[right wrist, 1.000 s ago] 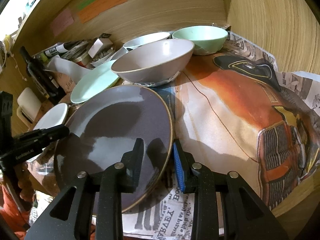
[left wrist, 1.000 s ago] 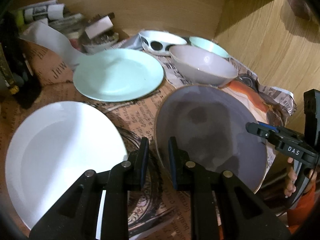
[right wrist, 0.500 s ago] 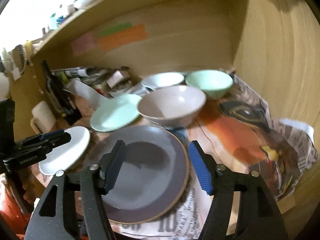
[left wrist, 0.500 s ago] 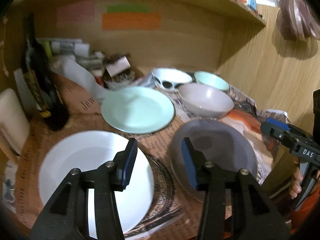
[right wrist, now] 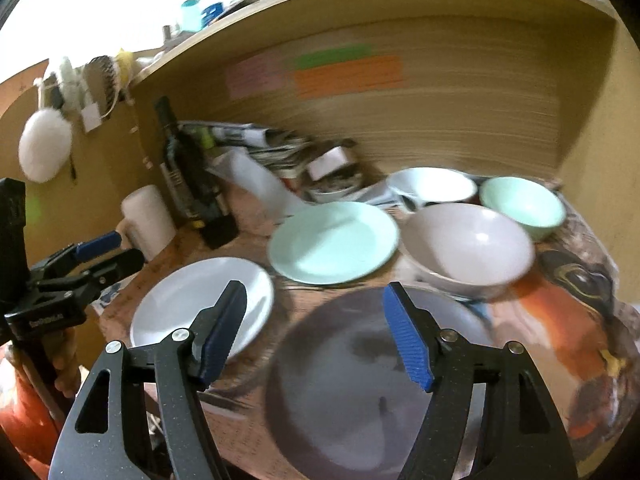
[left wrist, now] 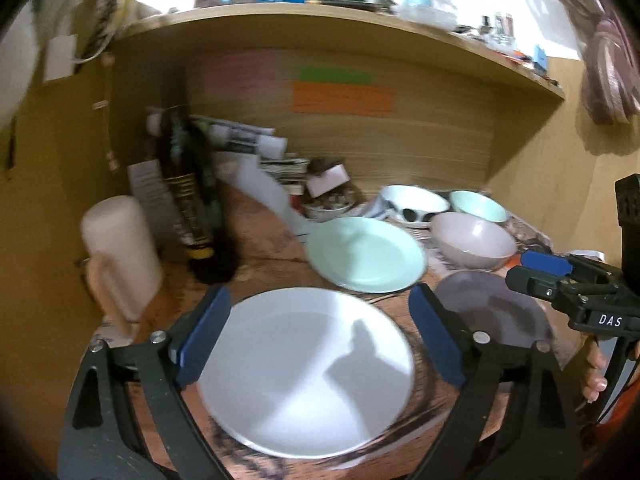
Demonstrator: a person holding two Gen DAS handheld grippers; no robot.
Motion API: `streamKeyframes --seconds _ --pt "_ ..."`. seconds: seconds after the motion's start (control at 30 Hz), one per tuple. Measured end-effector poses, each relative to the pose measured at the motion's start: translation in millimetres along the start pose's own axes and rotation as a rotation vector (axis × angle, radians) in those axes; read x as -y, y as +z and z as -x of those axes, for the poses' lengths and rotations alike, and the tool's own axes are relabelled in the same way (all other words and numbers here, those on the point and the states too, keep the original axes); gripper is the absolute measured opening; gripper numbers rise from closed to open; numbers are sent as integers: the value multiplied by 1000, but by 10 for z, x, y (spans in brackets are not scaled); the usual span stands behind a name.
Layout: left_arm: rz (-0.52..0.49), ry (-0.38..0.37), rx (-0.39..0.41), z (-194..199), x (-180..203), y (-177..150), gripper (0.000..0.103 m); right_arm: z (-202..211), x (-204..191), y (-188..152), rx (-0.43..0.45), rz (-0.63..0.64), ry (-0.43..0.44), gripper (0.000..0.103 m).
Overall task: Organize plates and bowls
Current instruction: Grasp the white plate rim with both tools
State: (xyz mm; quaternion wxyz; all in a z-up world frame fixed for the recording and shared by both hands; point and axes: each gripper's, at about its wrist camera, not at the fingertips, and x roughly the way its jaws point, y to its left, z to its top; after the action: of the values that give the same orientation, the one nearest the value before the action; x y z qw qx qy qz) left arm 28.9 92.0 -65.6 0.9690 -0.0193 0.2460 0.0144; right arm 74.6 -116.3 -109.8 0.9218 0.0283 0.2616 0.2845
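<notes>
Right wrist view: three plates [right wrist: 334, 242], three bowls [right wrist: 468, 250]; both grippers [right wrist: 316, 330] spread wide, empty.

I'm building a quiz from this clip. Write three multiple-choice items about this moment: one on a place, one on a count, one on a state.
1. What lies between the left gripper's fingers?
A white plate
B mint plate
C dark bottle

2. How many bowls are there?
A one
B three
C five

3. The right gripper is
A shut on the grey plate
B open
C shut on a bowl

Key: 1A, the plate fills the gap. 2B, white, mint, pale. 3B, jaws wide apart, holding nothing.
</notes>
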Motion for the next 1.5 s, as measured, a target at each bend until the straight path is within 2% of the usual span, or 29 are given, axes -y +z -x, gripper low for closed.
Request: streamKeyframes --seconds 0.3,0.6,0.7,0.77,0.93,1.03,1.13,1.23,1.4,1.5 --pt "62 56 -89 -143 -541 -252 93 -487 -317 -19 -113 43 39 68" --pt "111 30 -173 -404 -886 -500 92 -915 -407 -99 -247 10 47 68" --pt "124 15 -190 -464 -940 -526 84 -1002 -415 -116 -280 4 41 67" --pt "133 -5 -211 -514 -988 -550 72 -1045 -422 -123 -294 4 33 62" --pt "148 -46 -251 -626 -1061 -611 53 -1186 -415 -145 -345 6 13 40" --pt "163 -72 -272 -681 -1095 -651 46 -1239 -399 -161 -371 -4 4 33" --pt "177 -93 -288 -724 -1129 -681 37 -1259 -392 -161 -382 -6 -12 30" --pt "190 -123 -294 -735 -1146 -695 34 -1287 -392 -173 -399 -4 -22 25" --pt "186 -152 -301 -752 -1111 -698 31 -1328 -452 -163 -421 23 -10 26" --pt "172 -169 -309 -755 -1060 -695 28 -1351 -497 -164 -428 45 -18 31"
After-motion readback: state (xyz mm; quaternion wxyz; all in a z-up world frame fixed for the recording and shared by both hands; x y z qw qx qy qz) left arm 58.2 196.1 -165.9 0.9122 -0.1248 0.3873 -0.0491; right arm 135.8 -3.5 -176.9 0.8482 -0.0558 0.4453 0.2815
